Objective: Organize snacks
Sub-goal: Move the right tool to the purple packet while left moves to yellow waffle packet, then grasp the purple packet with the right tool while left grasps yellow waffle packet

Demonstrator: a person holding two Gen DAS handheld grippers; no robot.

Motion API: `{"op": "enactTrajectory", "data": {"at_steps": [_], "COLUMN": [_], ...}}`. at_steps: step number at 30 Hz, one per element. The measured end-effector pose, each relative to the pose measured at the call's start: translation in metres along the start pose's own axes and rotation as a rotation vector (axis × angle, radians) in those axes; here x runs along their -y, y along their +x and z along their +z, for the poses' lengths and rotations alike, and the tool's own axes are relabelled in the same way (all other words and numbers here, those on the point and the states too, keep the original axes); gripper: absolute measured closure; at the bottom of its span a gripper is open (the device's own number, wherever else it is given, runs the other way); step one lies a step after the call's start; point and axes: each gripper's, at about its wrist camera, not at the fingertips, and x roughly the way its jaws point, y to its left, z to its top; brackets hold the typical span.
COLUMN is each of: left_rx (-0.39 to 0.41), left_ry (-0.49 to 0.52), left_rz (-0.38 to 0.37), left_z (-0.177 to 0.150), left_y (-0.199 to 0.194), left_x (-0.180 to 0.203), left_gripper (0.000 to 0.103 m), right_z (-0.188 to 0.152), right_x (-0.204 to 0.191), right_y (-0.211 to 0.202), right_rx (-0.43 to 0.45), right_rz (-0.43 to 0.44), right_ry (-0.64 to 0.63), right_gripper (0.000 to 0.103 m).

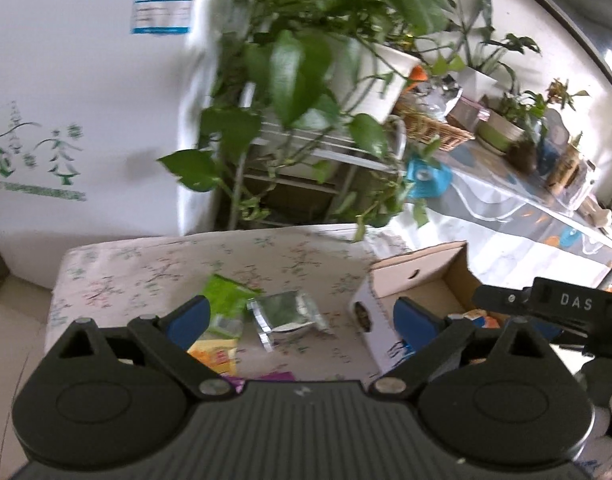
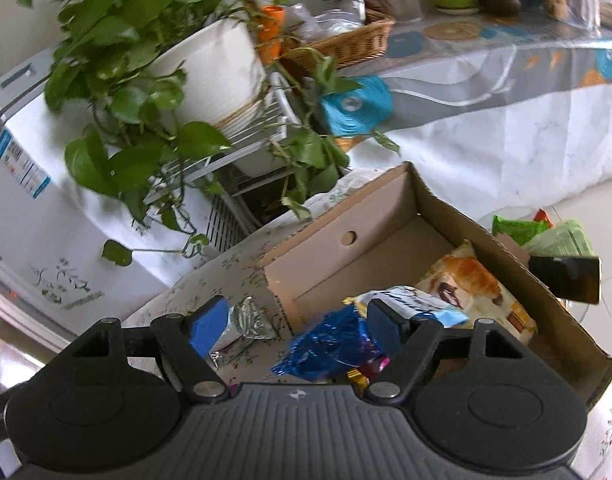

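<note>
While both grippers gape empty, a floral tablecloth [image 1: 146, 264] carries snacks beside a cardboard box [image 2: 385, 216].

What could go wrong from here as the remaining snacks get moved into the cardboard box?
The blue foil packet lies between the open right gripper's fingers at the cardboard box's near edge; it might slide out. The open left gripper aims at the silver packet, whose slick foil could slip.

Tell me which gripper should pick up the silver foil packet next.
Probably the left gripper: its open jaws already frame the silver foil packet on the table. The right gripper is open over the blue wrapper at the cardboard box, with the packet off to its side.
</note>
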Motion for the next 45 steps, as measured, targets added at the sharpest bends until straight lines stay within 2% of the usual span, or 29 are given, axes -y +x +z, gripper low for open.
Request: {"op": "enactTrajectory", "data": {"at_steps": [12,16,24,30,32,39,45], "left_rx": [-0.090,-0.078,-0.092,-0.140,-0.158,-0.199,-0.225], "left_ry": [-0.052,-0.095,-0.187,-0.234,-0.232,-0.192,-0.199], "left_rz": [0.077,0.112,0.182,0.195,0.190,0.188,0.182], "left_z": [-0.031,-0.029,-0.029,-0.033,-0.034,-0.034,-0.030], "left_y": [0.004,0.005,0.021,0.039,0.044,0.064,0.081], "left_x": [-0.042,-0.057,-0.085,-0.100,-0.103,-0.104,-0.106], "left_gripper": [0.004,0.004,0.004,0.004,0.004,0.004,0.004], "right_z": [-0.015,-0.024,-0.051,-0.077,-0.085,-0.106,-0.116], "right_x": [-0.033,-0.047,-0.068,-0.080,-0.084,-0.095,-0.102], "right_y": [0.012,0.018,0.045,0.074,0.083,0.098,0.113], "right_rx": [-0.045,-0.075,-0.205,-0.324,-0.356,-0.393,-0.400], "right_rz": [0.061,0.087,0.121,0.113,0.105,0.090,0.071], "right_ry": [-0.101,-0.144,-0.172,-0.166,-0.172,-0.212,-0.229], "right_gripper": [0.020,0.019,0.019,0.018,0.012,0.009,0.009]}}
